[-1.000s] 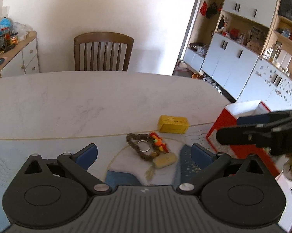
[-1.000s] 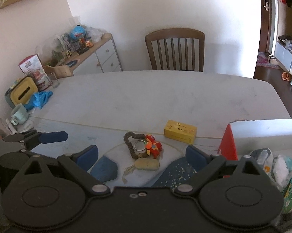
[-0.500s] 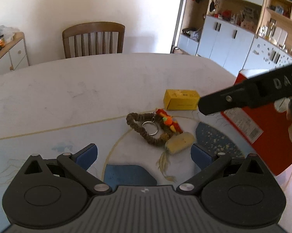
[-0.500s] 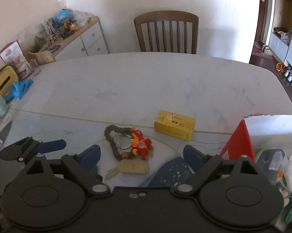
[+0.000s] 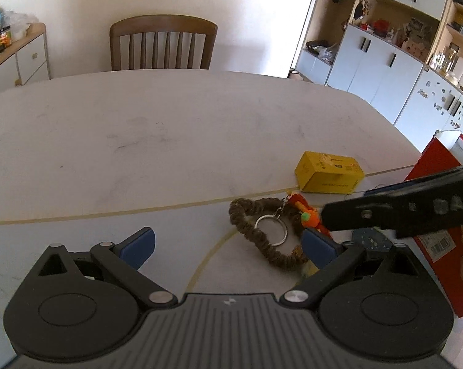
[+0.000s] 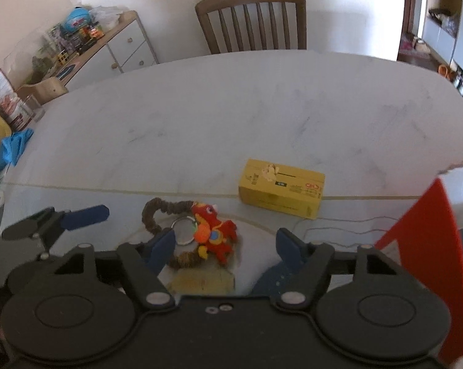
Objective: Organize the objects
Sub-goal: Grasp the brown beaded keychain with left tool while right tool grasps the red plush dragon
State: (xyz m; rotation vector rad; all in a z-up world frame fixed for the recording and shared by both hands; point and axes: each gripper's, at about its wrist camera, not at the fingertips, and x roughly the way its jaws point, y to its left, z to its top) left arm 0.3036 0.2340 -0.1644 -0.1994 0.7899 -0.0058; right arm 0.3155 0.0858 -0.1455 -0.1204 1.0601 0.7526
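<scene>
A keychain with a brown braided loop (image 6: 157,210), a metal ring and a red plush toy (image 6: 217,230) lies on the table, also in the left wrist view (image 5: 262,233). A small yellow box (image 6: 282,192) lies just behind it, seen too in the left wrist view (image 5: 329,175). My right gripper (image 6: 225,243) is open, its fingers either side of the toy, close above it. My left gripper (image 5: 228,244) is open and empty, left of the keychain. The right gripper's finger (image 5: 400,212) crosses the left wrist view.
A red and white box (image 6: 428,233) stands at the right, also in the left wrist view (image 5: 437,166). A wooden chair (image 5: 163,44) stands behind the white table (image 5: 169,123). A cluttered sideboard (image 6: 86,43) is at the left, cabinets (image 5: 385,70) at the right.
My right gripper has moved forward and down over the keychain, so the toy now sits between its fingers. My left gripper has shifted left.
</scene>
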